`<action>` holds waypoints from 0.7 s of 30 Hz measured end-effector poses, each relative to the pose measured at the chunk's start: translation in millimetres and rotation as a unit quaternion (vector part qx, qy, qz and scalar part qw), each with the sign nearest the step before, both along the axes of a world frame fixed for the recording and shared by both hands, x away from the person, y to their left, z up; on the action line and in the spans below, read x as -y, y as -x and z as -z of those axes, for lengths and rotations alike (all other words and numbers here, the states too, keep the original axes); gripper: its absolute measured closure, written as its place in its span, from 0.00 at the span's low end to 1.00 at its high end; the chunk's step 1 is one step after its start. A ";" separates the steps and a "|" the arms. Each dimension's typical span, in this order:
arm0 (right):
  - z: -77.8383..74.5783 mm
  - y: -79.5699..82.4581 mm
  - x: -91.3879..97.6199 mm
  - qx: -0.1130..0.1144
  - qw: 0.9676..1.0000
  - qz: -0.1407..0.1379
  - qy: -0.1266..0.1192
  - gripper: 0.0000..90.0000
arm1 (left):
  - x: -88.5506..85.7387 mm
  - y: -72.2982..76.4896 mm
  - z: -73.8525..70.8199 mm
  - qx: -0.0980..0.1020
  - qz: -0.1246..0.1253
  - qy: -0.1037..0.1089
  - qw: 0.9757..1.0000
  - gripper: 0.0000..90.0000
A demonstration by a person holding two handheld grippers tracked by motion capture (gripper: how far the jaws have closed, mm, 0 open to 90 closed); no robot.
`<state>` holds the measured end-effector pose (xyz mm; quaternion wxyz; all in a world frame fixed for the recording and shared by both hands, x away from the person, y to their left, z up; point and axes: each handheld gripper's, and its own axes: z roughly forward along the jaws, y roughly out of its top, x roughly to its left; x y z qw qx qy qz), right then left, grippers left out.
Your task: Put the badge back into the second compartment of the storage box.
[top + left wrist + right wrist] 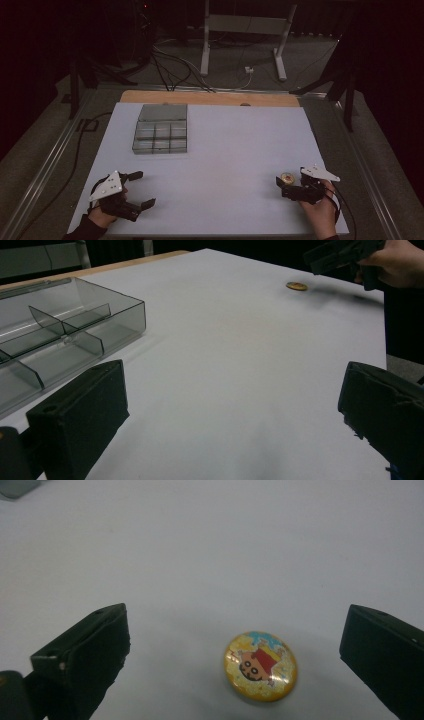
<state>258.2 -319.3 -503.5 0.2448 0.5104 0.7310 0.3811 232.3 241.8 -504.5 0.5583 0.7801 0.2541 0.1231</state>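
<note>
Right claw (235, 655) wide open around yellow badge (260, 666), left claw (145, 189) open, idle

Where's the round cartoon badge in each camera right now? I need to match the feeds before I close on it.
High view: the badge lies on the white table top, lower right, just ahead of the right gripper.
Left gripper view: upper right, a small flat yellow disc on the table.
Right gripper view: bottom centre, between the open jaws.
Shared landmark: the clear compartment tray, also at the left of the left gripper view.
</note>
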 end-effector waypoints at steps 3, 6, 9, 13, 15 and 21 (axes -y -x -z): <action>4.4 -2.5 -0.4 -0.014 1.000 0.005 0.009 0.00 | -0.2 -0.2 0.2 -0.002 -0.001 0.000 1.000 0.01; 7.7 -4.5 -1.3 -0.023 1.000 0.004 0.017 0.00 | 0.2 -0.4 0.2 -0.002 0.001 0.001 1.000 0.01; 8.9 -6.6 -0.8 -0.027 0.999 0.008 0.016 0.02 | 0.6 -0.1 0.3 -0.003 0.001 -0.001 1.000 0.01; 10.6 -8.6 -0.8 -0.033 0.999 0.007 0.032 0.06 | 0.8 -0.4 0.3 -0.004 0.000 0.000 1.000 0.01; 11.6 -9.3 -0.8 -0.031 0.999 0.006 0.042 0.08 | 0.8 -0.2 0.1 -0.003 0.001 0.000 1.000 0.01; 10.0 -10.0 -0.1 -0.029 0.998 0.013 0.046 0.16 | 0.8 -0.3 0.1 -0.004 0.001 0.001 1.000 0.01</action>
